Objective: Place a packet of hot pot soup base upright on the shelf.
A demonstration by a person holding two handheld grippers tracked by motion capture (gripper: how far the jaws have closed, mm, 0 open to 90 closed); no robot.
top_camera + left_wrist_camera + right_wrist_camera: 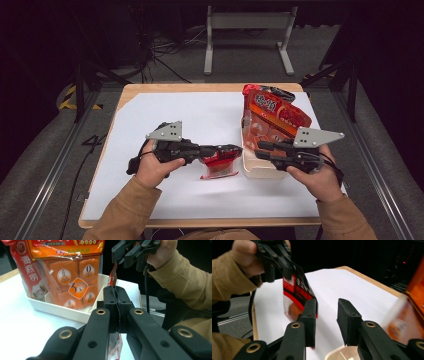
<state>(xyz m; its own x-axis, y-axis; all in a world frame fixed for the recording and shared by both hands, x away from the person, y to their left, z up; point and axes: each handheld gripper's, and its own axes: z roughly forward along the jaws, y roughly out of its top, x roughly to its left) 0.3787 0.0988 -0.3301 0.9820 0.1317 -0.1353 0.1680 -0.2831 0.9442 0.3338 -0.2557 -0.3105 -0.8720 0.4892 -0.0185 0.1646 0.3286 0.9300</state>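
Note:
A small red snack packet (220, 162) with a clear window hangs just above the white sheet at the table's middle. My left gripper (234, 150) is shut on its edge; in the left gripper view the jaws (115, 293) pinch the thin film (113, 277) flat between them. My right gripper (260, 147) stands open just right of it, over the white box (260, 172). In the right gripper view the gap between its pads (326, 315) is bare, and the packet (297, 295) hangs just beyond its left jaw, held by the left gripper (287, 267).
A large orange and red food bag (275, 117) stands upright in the white box, seen close in the left gripper view (67, 272). A white sheet (190, 115) covers most of the wooden table. A metal stand (247, 30) is on the floor beyond the far edge.

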